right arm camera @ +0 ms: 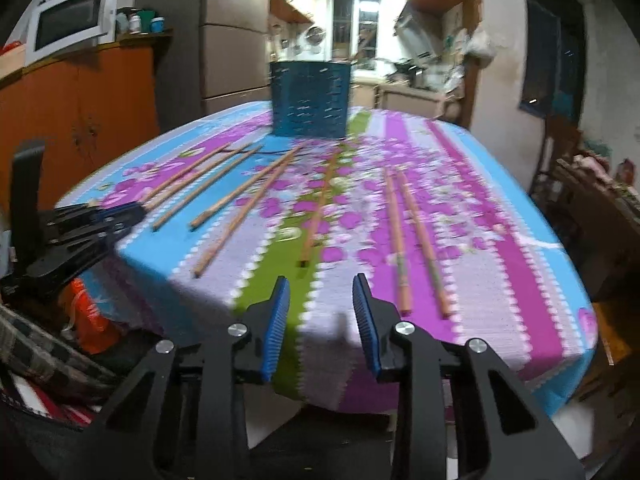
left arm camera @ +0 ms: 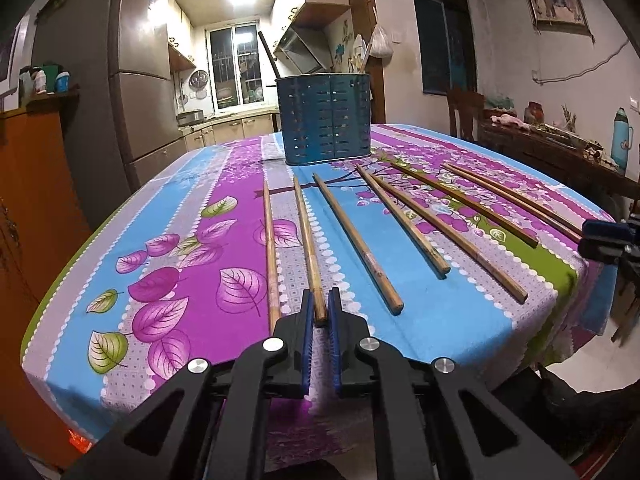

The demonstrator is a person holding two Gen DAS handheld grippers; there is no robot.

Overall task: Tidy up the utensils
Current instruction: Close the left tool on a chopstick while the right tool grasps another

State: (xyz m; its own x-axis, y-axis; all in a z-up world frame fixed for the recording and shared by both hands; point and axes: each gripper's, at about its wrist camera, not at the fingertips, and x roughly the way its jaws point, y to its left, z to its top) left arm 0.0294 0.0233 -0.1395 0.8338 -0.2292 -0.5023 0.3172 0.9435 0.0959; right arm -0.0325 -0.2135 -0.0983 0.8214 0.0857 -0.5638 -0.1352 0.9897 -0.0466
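Several wooden chopsticks lie fanned out on the floral tablecloth (left arm camera: pixel 192 216). A blue perforated utensil holder (left arm camera: pixel 327 118) stands at the far side; it also shows in the right wrist view (right arm camera: pixel 310 98). My left gripper (left arm camera: pixel 320 312) is shut on the near end of one chopstick (left arm camera: pixel 307 240), second from the left. Another chopstick (left arm camera: pixel 270 252) lies just left of it. My right gripper (right arm camera: pixel 322 300) is open and empty above the table's near edge, with a chopstick (right arm camera: pixel 318 212) ahead and a pair (right arm camera: pixel 416 236) to its right. The left gripper also shows in the right wrist view (right arm camera: pixel 124 212).
An orange cabinet (right arm camera: pixel 92 112) with a microwave (right arm camera: pixel 68 20) stands to the left. A fridge (left arm camera: pixel 140 80) and kitchen lie behind the table. A dark side table (left arm camera: pixel 560 152) with a thermos (left arm camera: pixel 621 140) is at the right. The right gripper shows at the table's right edge (left arm camera: pixel 608 236).
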